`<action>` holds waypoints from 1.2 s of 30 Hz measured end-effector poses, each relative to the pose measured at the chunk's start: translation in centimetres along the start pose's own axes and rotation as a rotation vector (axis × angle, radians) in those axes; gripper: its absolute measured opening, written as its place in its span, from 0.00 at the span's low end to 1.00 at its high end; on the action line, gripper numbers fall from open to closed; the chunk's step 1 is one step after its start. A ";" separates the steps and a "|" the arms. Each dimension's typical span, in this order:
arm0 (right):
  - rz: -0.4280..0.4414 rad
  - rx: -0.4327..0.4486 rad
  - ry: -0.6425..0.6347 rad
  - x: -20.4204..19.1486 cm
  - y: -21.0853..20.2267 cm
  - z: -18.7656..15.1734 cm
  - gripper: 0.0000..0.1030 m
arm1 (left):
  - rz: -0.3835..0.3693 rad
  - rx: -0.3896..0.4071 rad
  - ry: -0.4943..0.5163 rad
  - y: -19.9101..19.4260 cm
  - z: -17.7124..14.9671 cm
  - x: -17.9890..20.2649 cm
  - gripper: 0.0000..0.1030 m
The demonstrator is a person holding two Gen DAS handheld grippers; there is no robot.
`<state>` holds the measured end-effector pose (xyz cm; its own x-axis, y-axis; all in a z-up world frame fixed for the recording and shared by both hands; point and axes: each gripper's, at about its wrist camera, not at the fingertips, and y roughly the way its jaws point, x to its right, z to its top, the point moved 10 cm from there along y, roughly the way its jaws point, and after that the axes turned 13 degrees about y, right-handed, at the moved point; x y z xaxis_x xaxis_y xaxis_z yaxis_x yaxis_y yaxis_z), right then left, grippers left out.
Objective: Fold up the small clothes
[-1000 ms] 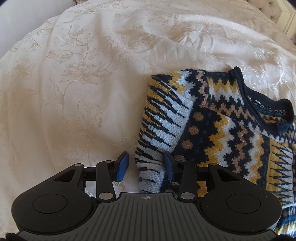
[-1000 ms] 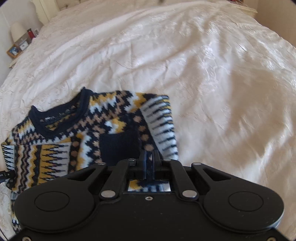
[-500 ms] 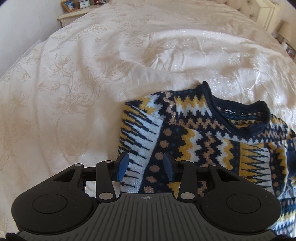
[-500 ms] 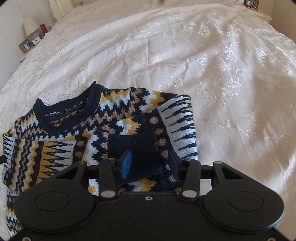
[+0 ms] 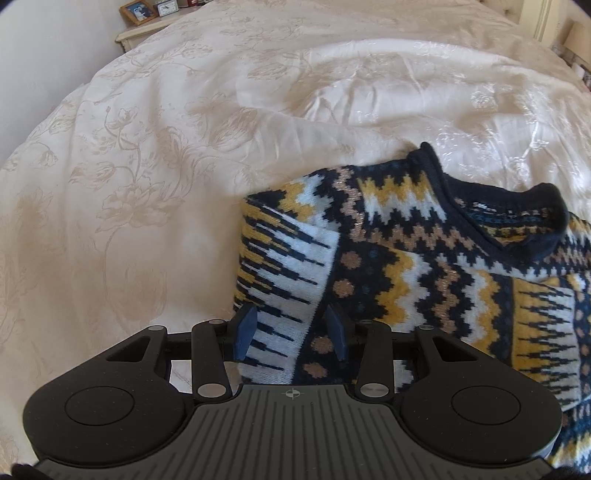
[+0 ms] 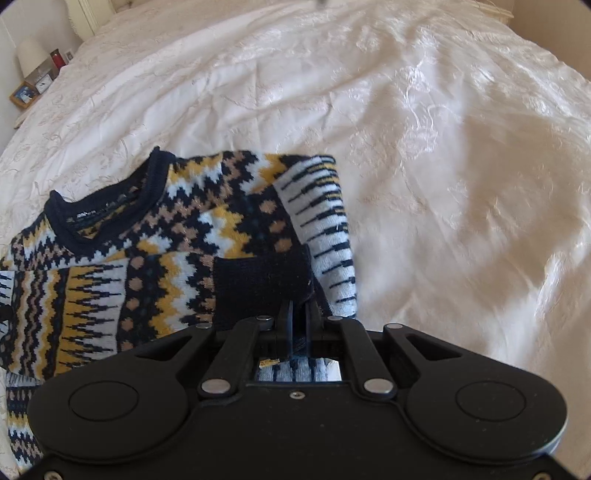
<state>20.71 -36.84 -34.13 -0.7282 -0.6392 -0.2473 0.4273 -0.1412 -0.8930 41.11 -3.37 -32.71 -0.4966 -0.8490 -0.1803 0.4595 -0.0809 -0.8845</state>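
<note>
**Right jaws pinch sweater, left jaws apart**

The jaws of the right gripper (image 6: 297,321) are clamped on a dark fold of the patterned sweater (image 6: 177,251). The left gripper (image 5: 291,330) has its jaws spread apart over the sweater's striped folded sleeve (image 5: 284,273). Beyond both jaws, the sweater lies on the cream bed cover (image 5: 166,147).

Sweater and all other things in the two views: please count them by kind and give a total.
Patterned sweater: 1
Hand-held gripper: 2, left hand-held gripper open, right hand-held gripper shut on the sweater's dark cuff
Bedspread: 1
Picture frame: 1
Bedside lamp: 1
Total: 6
</note>
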 end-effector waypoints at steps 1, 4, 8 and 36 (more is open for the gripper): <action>-0.007 0.000 -0.007 -0.1 0.2 0.0 0.13 | 0.013 -0.017 -0.002 0.5 -0.2 -0.3 0.39; -0.037 0.004 -0.009 -0.1 0.4 0.2 0.20 | 0.035 -0.057 -0.018 1.4 -0.9 -1.3 0.44; -0.094 0.039 -0.006 0.3 -0.2 0.5 0.54 | -0.004 -0.058 -0.044 0.9 -1.3 -1.8 0.46; -0.006 -0.004 0.000 2.0 -11.4 -16.4 0.99 | -0.198 -0.062 -0.012 -11.4 -18.1 0.5 0.77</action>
<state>5.63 -24.09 -30.63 -0.7310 -0.6380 -0.2421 0.4210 -0.1424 -0.8958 22.29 6.57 -30.54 -0.5640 -0.8257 0.0047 0.3071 -0.2150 -0.9271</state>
